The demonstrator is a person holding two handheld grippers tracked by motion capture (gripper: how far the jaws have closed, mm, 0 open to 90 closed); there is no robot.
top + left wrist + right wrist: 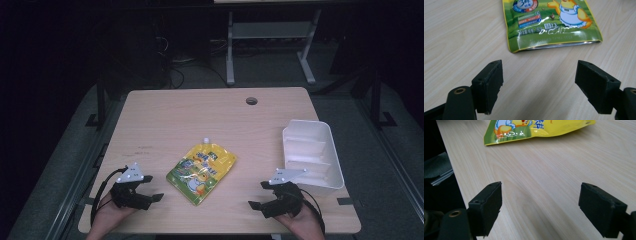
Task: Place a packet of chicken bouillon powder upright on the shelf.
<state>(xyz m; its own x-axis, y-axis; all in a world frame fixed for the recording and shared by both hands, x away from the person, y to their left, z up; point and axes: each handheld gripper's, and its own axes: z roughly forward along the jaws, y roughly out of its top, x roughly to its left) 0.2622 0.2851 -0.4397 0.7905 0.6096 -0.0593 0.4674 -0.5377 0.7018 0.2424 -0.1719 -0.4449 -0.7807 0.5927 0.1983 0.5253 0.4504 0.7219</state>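
A yellow and green spouted pouch (201, 171) with a cartoon duck lies flat in the middle of the wooden table (210, 115), its white cap pointing away from me. My left gripper (150, 190) rests near the front left edge, open, with bare table between its jaws. In the left gripper view the pouch's bottom edge (554, 30) lies just ahead of the left gripper (539, 85). My right gripper (260, 196) sits at the front right, open and empty. The right gripper view has the pouch (534, 130) farther off, beyond the right gripper (540, 207).
A white plastic bin (312, 152) stands at the table's right side, just beyond the right gripper. A round cable hole (251, 101) lies near the far edge. Dark floor, cables and a white desk frame (270, 45) lie beyond the table.
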